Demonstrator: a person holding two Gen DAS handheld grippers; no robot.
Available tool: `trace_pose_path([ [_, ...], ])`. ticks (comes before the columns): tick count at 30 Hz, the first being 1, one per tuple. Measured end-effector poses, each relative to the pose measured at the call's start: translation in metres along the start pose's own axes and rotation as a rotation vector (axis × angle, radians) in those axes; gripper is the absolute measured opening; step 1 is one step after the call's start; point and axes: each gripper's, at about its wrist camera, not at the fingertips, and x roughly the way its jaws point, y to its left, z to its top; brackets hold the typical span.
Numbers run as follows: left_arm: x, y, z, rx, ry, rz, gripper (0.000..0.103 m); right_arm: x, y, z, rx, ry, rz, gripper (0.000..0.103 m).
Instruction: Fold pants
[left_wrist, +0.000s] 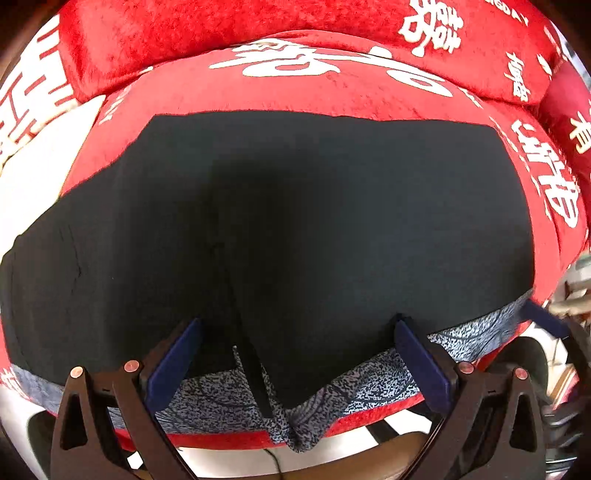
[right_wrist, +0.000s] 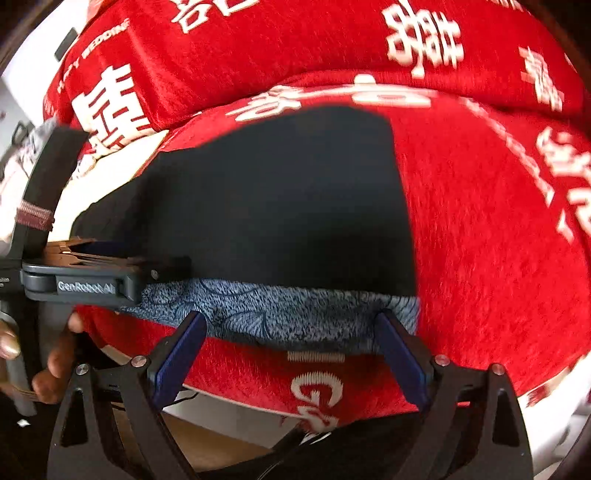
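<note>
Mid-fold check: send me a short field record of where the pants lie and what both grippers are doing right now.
surface: red cushion with white characters
pants: black pants spread flat, patterned grey waistband at the near edge
left gripper: left gripper open, jaws either side of the waistband edge, not pinching
right gripper: right gripper open over the waistband's right end
held: nothing

Your pants (left_wrist: 295, 221) are black with a grey speckled waistband (right_wrist: 280, 314) along the near edge. They lie flat and spread on the red printed cushion (left_wrist: 332, 92), the fabric smooth, with a central seam running to a notch at the waistband.
</note>
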Motion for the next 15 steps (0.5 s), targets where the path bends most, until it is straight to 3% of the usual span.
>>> trace_pose_path([
  [4, 0.003, 0.001, 0.000, -0.015, -0.005, -0.002, 0.103, -0.032, 0.005, 0.025, -0.062, -0.098, -0.046, 0.095],
  [7, 0.001, 0.001, 0.000, -0.014, -0.015, -0.004, 0.103, -0.026, 0.007, 0.059, -0.089, -0.104, -0.062, 0.095],
  [9, 0.001, 0.002, -0.003, -0.015, -0.018, -0.014, 0.103, -0.007, 0.008, 0.085, -0.075, -0.081, -0.011, 0.095],
  [11, -0.001, 0.003, -0.007, -0.013, -0.017, -0.020, 0.103, 0.022, 0.003, 0.100, -0.022, -0.003, 0.055, 0.095],
  [13, -0.009, 0.011, -0.007, -0.039, -0.032, -0.034, 0.103, 0.050, 0.003, 0.105, 0.010, 0.064, 0.023, 0.099],
  [15, -0.023, 0.027, -0.007, -0.073, -0.085, -0.052, 0.103, 0.054, 0.017, 0.107, -0.022, 0.064, -0.026, 0.103],
])
